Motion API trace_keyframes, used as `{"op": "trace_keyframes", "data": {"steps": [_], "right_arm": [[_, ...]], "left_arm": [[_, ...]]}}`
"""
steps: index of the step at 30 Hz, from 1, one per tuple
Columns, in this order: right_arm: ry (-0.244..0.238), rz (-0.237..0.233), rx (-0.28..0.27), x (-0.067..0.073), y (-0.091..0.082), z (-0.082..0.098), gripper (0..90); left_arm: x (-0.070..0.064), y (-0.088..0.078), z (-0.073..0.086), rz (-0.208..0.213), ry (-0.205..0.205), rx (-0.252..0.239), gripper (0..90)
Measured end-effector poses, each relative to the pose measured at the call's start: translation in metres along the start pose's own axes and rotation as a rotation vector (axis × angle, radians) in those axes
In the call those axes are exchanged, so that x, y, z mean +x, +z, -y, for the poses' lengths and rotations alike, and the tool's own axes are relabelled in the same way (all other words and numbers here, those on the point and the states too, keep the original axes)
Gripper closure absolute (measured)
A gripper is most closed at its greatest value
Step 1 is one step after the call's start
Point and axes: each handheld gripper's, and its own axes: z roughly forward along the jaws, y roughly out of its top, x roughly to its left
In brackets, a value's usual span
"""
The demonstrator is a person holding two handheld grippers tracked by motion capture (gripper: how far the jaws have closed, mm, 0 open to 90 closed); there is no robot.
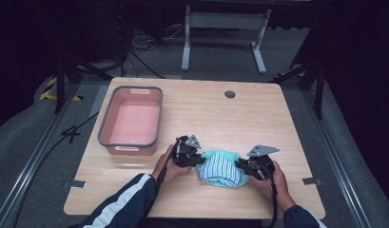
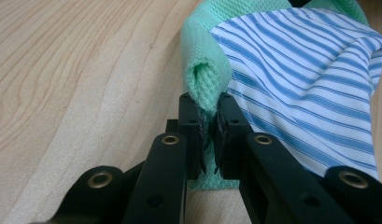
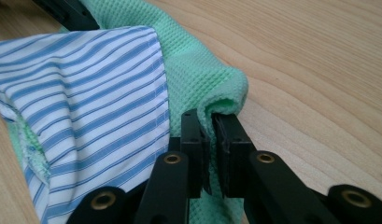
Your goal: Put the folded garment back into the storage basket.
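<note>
Dark surroundings frame a pale wooden table (image 1: pixel 258 118), with grey carpet, loose cables and a white metal stand (image 1: pixel 225 28) behind its far edge. On the table's left half sits a pink tub (image 1: pixel 151 102) with a grey rim, its long side running away from you. Near the front edge, between your two hands, lies the cloth bundle (image 1: pixel 221 167): a mint-green waffle-knit layer partly wrapped around a blue-and-white striped fabric. Your left gripper (image 1: pixel 191 154) meets the bundle's left edge, and your right gripper (image 1: pixel 249 167) meets its right edge; both point inward toward each other across the cloth. In the left gripper view, the left gripper (image 2: pixel 209 133) has its two black jaws drawn close together on a rolled fold of the green layer, the striped fabric lying just to one side. In the right gripper view, the right gripper (image 3: pixel 211 140) likewise pinches a rolled green fold between nearly touching jaws, with the striped fabric beside it. The bundle rests on the tabletop, well apart from the tub.
</note>
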Motion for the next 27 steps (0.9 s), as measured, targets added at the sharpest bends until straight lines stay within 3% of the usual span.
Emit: {"op": "trace_keyframes", "data": {"steps": [16, 27], "right_arm": [[0.013, -0.015, -0.049, 0.001, -0.015, -0.01, 82.8], [0.035, -0.016, -0.068, 0.004, -0.024, -0.027, 83.2]], "left_arm": [[-0.006, -0.02, -0.013, -0.025, 0.022, -0.029, 83.3], [-0.004, -0.037, -0.023, -0.04, 0.005, -0.063, 83.5]]}}
